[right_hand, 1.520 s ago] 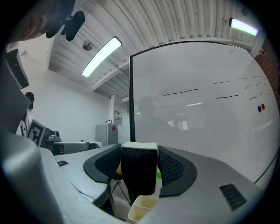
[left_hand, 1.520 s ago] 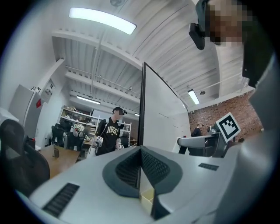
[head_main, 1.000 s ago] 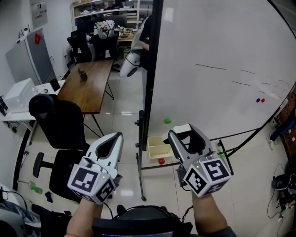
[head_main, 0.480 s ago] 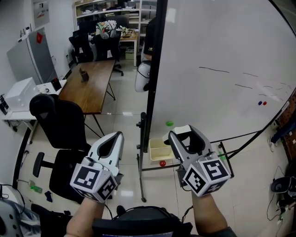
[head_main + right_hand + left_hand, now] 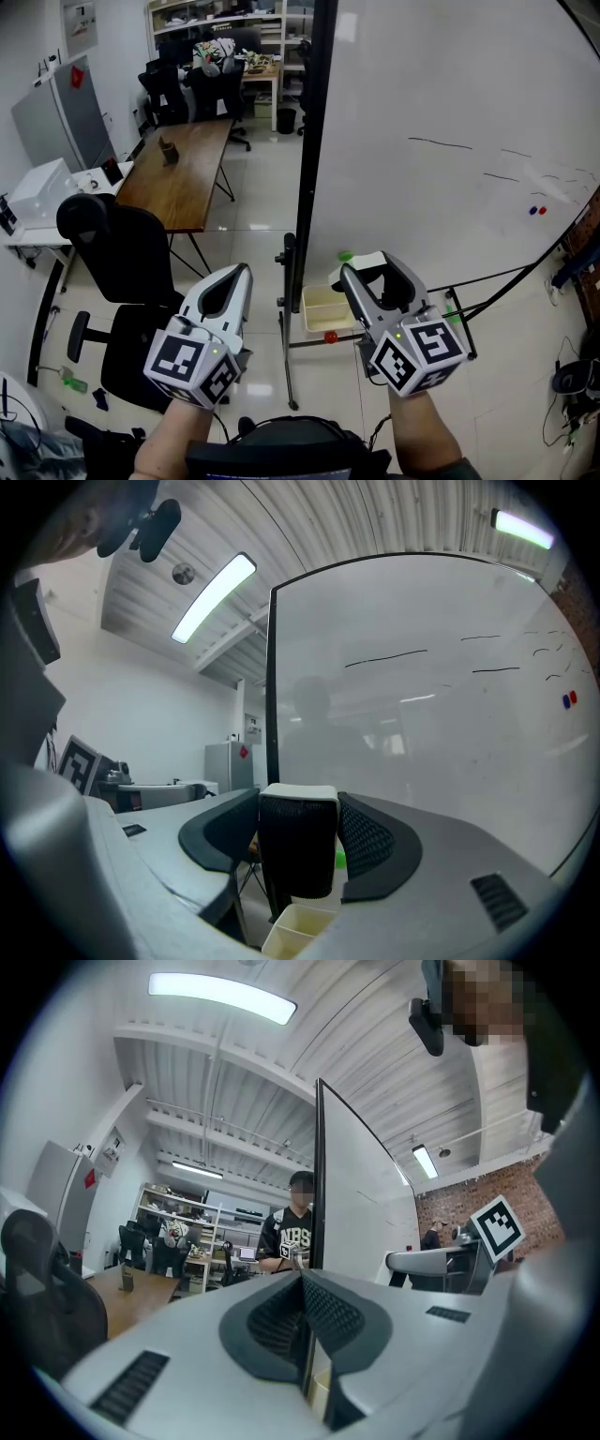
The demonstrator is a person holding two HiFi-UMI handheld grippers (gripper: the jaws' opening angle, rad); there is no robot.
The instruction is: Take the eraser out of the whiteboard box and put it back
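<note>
My right claw [image 5: 298, 801] pinches the eraser [image 5: 298, 850] by its sides; I judge it light, with soft felt. The box [image 5: 292, 932] is at six o'clock below it. My left claw [image 5: 304, 1288] is pressed together, empty.

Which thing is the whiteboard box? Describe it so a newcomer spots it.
Start at the big whiteboard on the right of the head view and follow its black left post down. Near its foot sits the box, a pale cream, open-topped rectangular tub. Its neighbours are just a green dot above and a red dot below.
</note>
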